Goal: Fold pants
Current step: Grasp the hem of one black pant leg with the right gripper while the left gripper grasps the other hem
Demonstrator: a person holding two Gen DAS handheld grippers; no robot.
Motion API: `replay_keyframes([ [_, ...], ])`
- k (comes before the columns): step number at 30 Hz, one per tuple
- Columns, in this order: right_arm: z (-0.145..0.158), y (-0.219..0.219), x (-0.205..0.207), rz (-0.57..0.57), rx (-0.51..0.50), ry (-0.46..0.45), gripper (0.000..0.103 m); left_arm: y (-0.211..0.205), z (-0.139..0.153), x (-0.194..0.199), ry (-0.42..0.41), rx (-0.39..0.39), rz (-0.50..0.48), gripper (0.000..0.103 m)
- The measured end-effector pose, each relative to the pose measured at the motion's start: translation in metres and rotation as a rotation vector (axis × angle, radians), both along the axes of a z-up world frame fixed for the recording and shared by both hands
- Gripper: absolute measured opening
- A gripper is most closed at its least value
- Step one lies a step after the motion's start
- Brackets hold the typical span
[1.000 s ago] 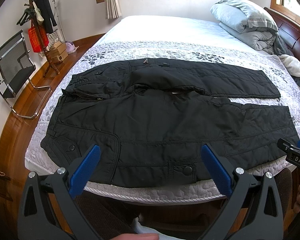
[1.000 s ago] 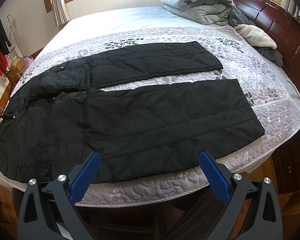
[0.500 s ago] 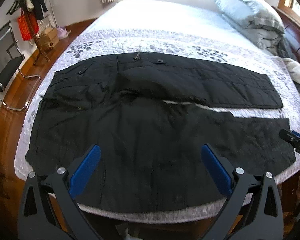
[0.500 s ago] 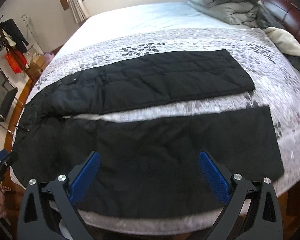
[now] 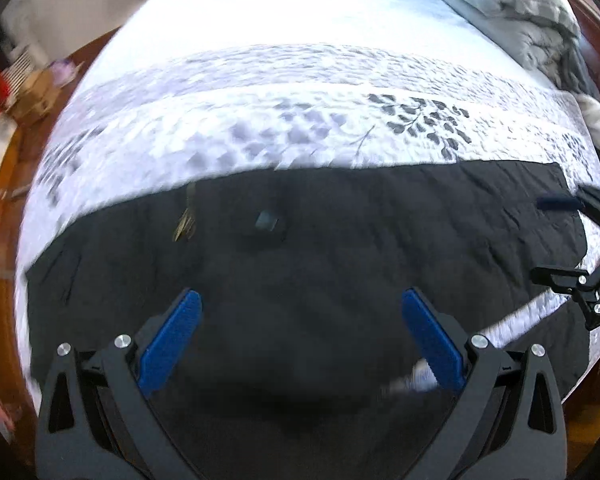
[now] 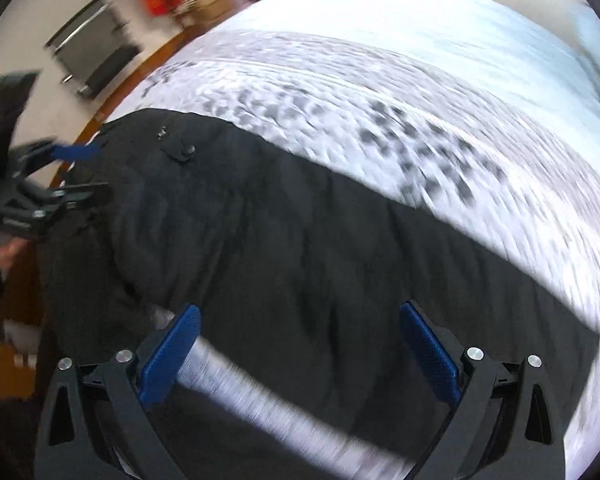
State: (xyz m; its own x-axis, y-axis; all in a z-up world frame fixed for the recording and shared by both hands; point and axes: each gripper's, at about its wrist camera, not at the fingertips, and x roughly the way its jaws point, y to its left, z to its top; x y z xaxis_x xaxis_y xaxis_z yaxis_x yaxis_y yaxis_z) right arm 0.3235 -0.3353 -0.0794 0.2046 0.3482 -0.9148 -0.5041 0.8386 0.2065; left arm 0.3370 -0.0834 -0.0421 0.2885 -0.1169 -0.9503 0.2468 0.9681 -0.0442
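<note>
Black padded pants [image 5: 320, 256] lie spread flat on the bed, legs side by side with a white strip of quilt between them. My left gripper [image 5: 300, 336] is open and empty, low over the waist end near a button [image 5: 266, 220] and zip pull. My right gripper [image 6: 298, 350] is open and empty, over the far leg [image 6: 340, 248] and the gap between the legs. Each gripper shows at the edge of the other's view: the right one [image 5: 580, 248] and the left one [image 6: 56, 172]. Both views are motion-blurred.
The white and grey leaf-patterned quilt [image 5: 300, 120] covers the bed beyond the pants. Grey bedding [image 5: 532, 24] is piled at the far right by the wooden headboard. A black chair [image 6: 92, 52] and red items stand on the wooden floor to the left.
Both grippers have moved forward and down from the near bed edge to low over the pants. The right one has also swung left. Both stay open and empty.
</note>
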Motion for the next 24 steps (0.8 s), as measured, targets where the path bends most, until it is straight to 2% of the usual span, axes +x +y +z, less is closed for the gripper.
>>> replay_keyframes([
  [4, -0.014, 0.004, 0.043, 0.114, 0.083, 0.059, 0.099, -0.015, -0.022, 0.042, -0.009, -0.001, -0.098, 0.100],
  [10, -0.044, 0.011, 0.077, 0.244, 0.049, 0.114, 0.099, -0.025, -0.058, 0.087, 0.034, -0.022, -0.247, 0.100],
  [17, -0.068, 0.017, 0.108, 0.311, 0.003, 0.187, 0.099, -0.042, -0.078, 0.104, 0.086, -0.051, -0.477, 0.100],
  [20, -0.077, 0.023, 0.118, 0.344, -0.018, 0.210, 0.099, -0.047, -0.082, 0.108, 0.105, -0.059, -0.529, 0.100],
  [24, -0.102, 0.032, 0.131, 0.370, -0.042, 0.298, 0.100, -0.046, -0.090, 0.117, 0.136, -0.070, -0.521, 0.100],
])
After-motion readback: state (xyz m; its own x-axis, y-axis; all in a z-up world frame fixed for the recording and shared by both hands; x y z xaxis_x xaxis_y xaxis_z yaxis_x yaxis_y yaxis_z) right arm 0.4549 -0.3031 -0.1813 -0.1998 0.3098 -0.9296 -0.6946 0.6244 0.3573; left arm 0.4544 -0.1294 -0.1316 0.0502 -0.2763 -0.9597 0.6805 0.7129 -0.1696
